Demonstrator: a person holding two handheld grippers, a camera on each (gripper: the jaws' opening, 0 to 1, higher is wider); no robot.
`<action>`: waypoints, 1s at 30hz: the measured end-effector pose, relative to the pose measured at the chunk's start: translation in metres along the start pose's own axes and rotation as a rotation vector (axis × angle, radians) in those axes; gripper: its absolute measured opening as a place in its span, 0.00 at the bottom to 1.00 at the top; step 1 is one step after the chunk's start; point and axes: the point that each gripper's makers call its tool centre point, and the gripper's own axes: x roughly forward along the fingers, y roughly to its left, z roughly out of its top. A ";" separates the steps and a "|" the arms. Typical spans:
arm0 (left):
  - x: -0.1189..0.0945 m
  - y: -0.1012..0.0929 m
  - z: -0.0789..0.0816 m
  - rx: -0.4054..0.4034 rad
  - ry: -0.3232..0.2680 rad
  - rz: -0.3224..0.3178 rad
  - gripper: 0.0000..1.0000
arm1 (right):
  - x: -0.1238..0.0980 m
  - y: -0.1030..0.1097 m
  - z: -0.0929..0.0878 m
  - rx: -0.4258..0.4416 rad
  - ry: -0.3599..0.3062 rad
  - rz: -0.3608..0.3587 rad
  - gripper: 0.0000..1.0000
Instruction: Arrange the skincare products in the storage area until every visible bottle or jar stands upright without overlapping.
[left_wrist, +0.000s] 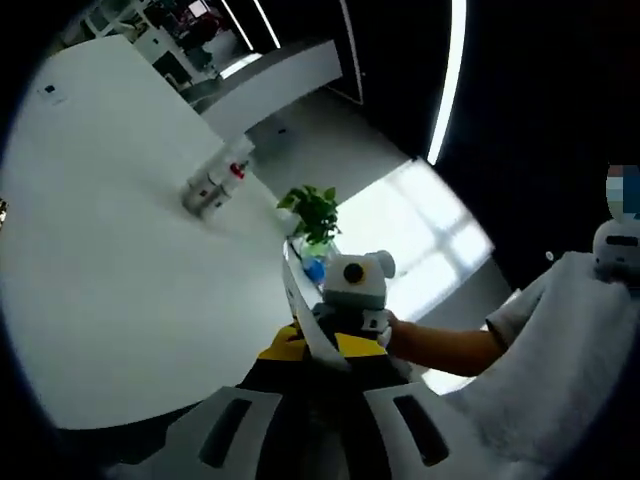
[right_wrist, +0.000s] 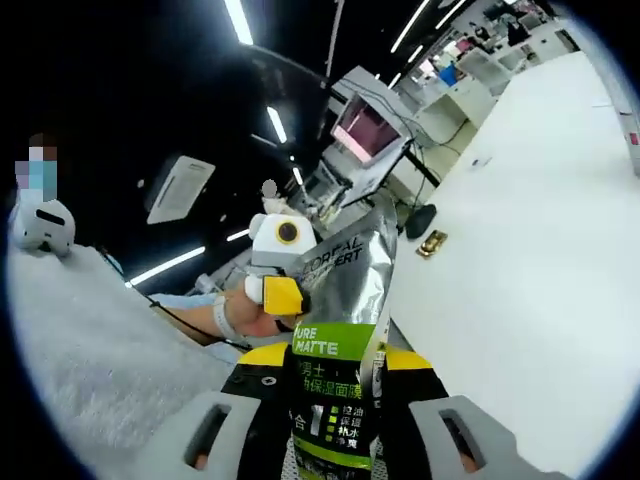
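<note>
In the left gripper view, the left hand-held gripper has its jaws clamped on the thin edge of a sachet. On the white counter, well beyond the sachet, stands a small cluster of bottles, one red-capped. A potted plant stands just past the sachet.

In the right gripper view, the right hand-held gripper grips the same silver sachet; its green label reads "PURE MATTE", with Chinese text below. A small gold item lies on the counter beside the sachet.

Silver-green sachet upright, small bottles on table
</note>
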 end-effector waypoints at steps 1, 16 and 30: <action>0.000 0.000 0.000 -0.003 -0.002 0.002 0.02 | 0.000 -0.002 0.000 0.001 -0.006 -0.008 0.26; -0.009 -0.001 0.023 -0.016 -0.131 -0.018 0.00 | 0.006 0.006 0.022 0.226 -0.232 0.072 0.00; -0.009 -0.004 0.023 0.016 -0.127 -0.032 0.03 | 0.001 0.007 0.067 0.333 -0.468 0.105 0.00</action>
